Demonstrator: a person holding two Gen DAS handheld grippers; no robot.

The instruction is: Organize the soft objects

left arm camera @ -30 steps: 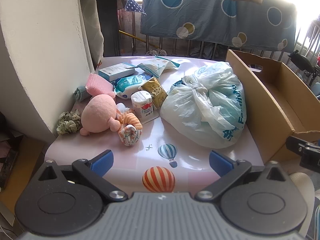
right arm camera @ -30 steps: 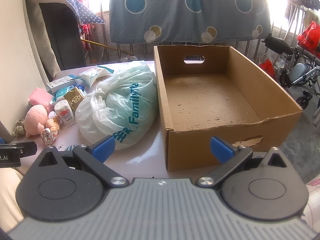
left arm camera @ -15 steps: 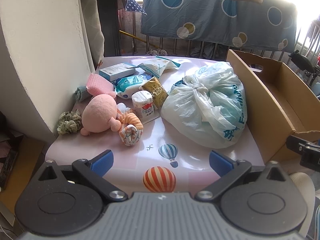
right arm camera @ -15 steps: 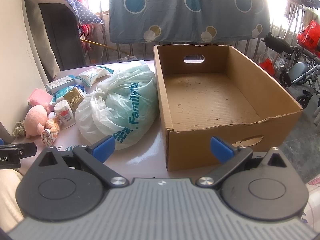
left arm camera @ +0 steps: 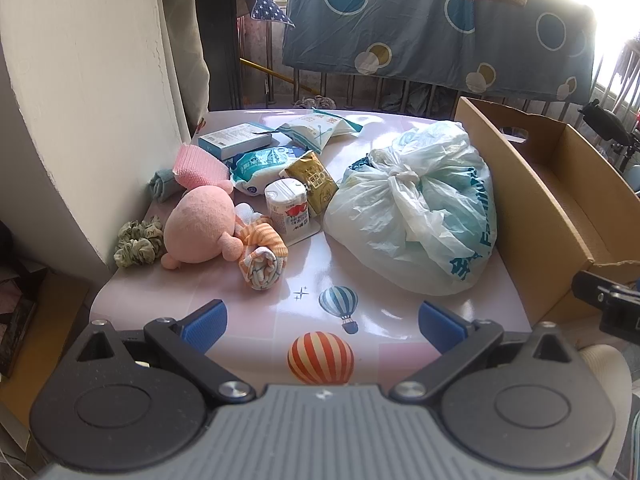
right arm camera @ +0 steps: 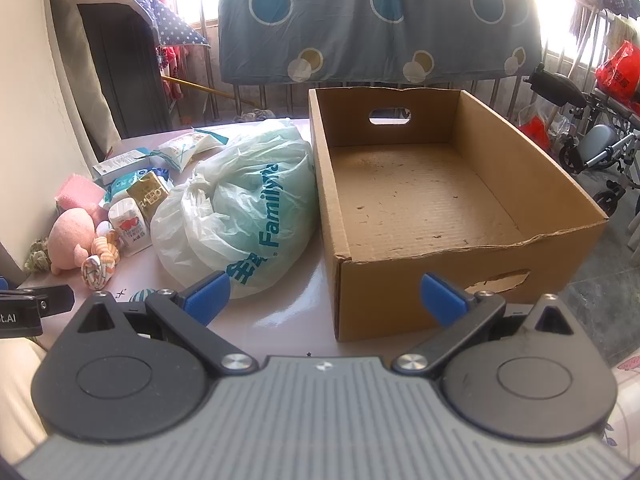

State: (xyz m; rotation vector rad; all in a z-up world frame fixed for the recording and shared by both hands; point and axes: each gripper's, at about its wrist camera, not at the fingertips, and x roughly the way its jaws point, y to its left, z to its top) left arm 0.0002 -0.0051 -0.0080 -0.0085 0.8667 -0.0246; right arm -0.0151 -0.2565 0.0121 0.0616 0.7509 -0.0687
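A pink plush toy (left arm camera: 200,226) lies at the table's left, with rolled striped socks (left arm camera: 262,258), a green scrunchie (left arm camera: 138,240), a pink cloth (left arm camera: 198,166) and a rolled teal cloth (left arm camera: 160,186) around it. A tied white plastic bag (left arm camera: 416,216) sits mid-table. An empty cardboard box (right arm camera: 424,200) stands to its right. My left gripper (left arm camera: 322,322) is open and empty above the near table edge. My right gripper (right arm camera: 324,294) is open and empty in front of the box's near wall.
A milk carton (left arm camera: 288,210), a gold packet (left arm camera: 314,180), wet wipes (left arm camera: 260,164), a blue box (left arm camera: 234,140) and a snack pack (left arm camera: 320,130) lie behind the plush. A white wall (left arm camera: 88,92) borders the table's left side. A wheelchair (right arm camera: 592,140) stands to the right.
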